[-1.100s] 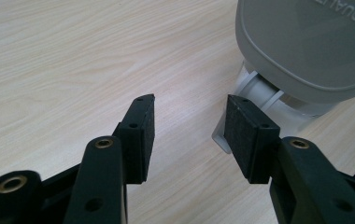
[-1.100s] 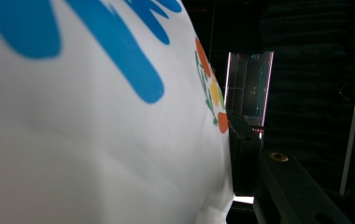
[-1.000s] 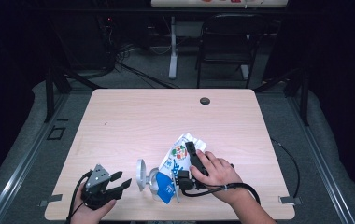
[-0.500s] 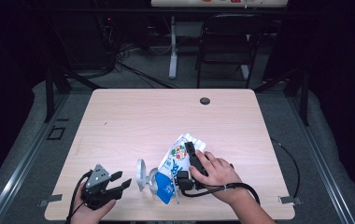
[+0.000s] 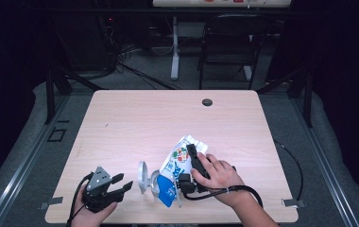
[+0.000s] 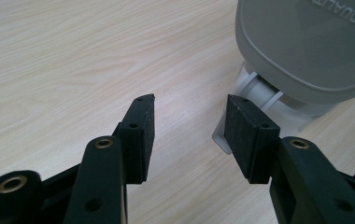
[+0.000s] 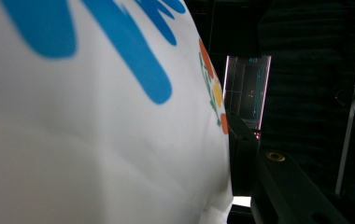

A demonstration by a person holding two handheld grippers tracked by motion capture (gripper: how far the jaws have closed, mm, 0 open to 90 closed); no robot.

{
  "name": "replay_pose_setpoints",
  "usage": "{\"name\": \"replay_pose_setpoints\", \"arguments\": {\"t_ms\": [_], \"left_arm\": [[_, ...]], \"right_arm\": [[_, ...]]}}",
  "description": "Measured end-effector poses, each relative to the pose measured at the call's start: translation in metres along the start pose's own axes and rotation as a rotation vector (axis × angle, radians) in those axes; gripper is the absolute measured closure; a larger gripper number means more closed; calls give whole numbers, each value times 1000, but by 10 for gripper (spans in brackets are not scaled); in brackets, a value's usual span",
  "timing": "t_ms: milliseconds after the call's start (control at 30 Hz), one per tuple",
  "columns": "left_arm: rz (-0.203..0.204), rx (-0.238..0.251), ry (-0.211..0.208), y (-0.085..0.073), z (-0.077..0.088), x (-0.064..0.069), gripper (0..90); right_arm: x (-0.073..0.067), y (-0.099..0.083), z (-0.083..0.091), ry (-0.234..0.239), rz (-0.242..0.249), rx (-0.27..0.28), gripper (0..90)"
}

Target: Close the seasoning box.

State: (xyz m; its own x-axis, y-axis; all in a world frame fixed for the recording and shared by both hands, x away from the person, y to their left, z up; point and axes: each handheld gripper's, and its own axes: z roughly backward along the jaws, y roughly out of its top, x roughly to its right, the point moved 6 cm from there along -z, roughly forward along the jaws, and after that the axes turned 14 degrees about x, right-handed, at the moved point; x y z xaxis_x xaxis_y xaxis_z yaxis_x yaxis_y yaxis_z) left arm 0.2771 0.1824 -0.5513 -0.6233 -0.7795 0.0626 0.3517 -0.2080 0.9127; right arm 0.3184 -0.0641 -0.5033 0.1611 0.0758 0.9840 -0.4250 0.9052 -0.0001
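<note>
Item 1: white plastic pouch w/ blue, green and orange print, lying near the table's near edge, centre-right, long axis running near-left to far-right. In the right gripper view its printed white surface presses against one black jaw.

Item 2: right gripper, in the person's right hand, clenched on the pouch; jaws have just been closing, pouch between them.

Item 3: grey plastic clip-like device w/ rounded plate, just left of the pouch's near end.

Item 4: left gripper, near-left, jaws spread, nothing between; grey device just beyond the right pad.

Item 5: light wood table.
</note>
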Motion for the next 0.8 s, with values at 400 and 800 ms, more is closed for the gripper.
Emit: {"name": "replay_pose_setpoints", "arguments": {"t_ms": [400,800], "left_arm": [[0,-2,-1,0,0,0,540],[-4,-6,-2,-1,0,0,540]], "right_arm": [[-5,-2,-2,32,-72,7,696],[-14,-5,-1,69,-150,7,697]]}}
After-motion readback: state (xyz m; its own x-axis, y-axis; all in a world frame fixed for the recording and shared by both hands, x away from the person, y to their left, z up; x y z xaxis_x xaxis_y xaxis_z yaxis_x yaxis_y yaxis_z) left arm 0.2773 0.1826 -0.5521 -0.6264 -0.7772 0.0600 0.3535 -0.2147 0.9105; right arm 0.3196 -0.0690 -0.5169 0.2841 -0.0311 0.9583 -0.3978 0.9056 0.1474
